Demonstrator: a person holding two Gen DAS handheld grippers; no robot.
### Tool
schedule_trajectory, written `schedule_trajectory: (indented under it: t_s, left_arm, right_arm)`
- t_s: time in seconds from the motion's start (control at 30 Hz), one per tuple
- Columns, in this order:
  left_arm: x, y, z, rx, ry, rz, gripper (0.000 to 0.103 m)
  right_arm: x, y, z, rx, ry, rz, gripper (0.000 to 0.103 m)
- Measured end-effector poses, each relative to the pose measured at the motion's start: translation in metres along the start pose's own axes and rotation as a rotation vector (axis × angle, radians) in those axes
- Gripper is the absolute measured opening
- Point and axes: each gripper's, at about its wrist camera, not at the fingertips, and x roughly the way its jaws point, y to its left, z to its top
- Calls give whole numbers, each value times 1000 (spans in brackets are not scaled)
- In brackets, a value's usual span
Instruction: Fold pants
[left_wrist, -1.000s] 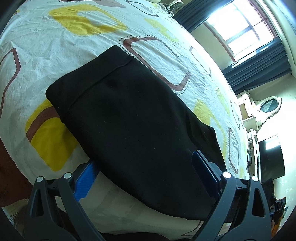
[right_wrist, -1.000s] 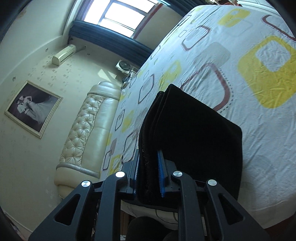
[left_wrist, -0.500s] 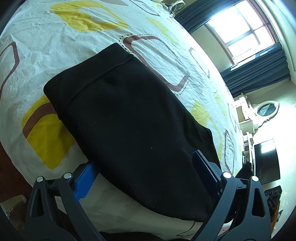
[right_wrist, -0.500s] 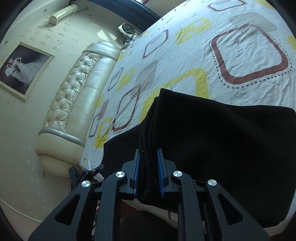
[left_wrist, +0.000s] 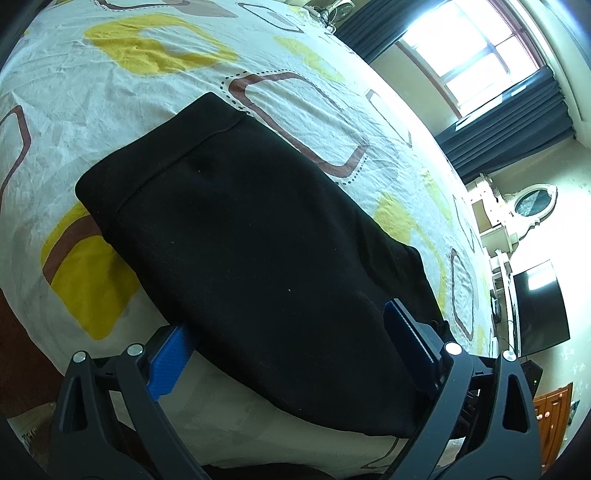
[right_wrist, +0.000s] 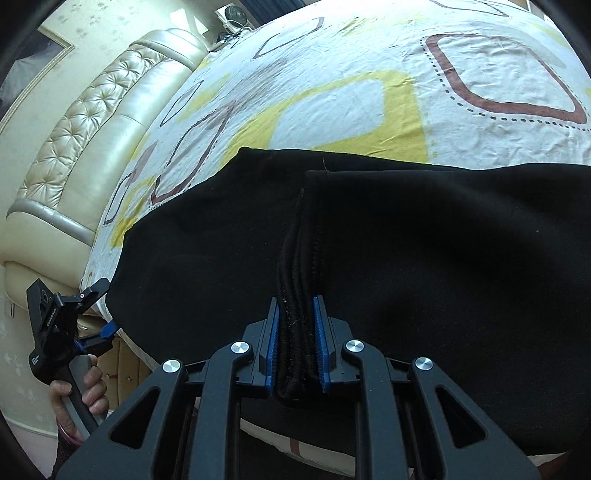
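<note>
Partly cut off, black pants (right_wrist: 424, 258) pinched by right gripper (right_wrist: 298, 343), left gripper (left_wrist: 288, 354) fingers spread wide, empty

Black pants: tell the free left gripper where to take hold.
Grip the black pants at the near edge hanging over the bed side, coming from the front. That hem lies between the open left gripper; the right gripper already clamps the bunched end.

pants (left_wrist: 258, 240): 1 | tongs (right_wrist: 297, 343): 2 | bed (left_wrist: 110, 92): 1; window (left_wrist: 476, 55): probably 1
</note>
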Motion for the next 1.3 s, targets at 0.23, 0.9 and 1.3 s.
schedule_trajectory:
  t_s: [0.23, 0.9, 1.3]
  left_arm:
    - [3, -1, 2, 10, 4, 1, 96]
    - [13, -6, 1, 34, 38, -2, 96]
    - [18, -5, -3, 33, 61, 5, 96]
  right_arm:
    - [6, 12, -9, -11, -9, 28, 43]
    - [-148, -196, 24, 291, -234, 112, 67]
    - [-103, -253, 17, 441, -188, 248, 29]
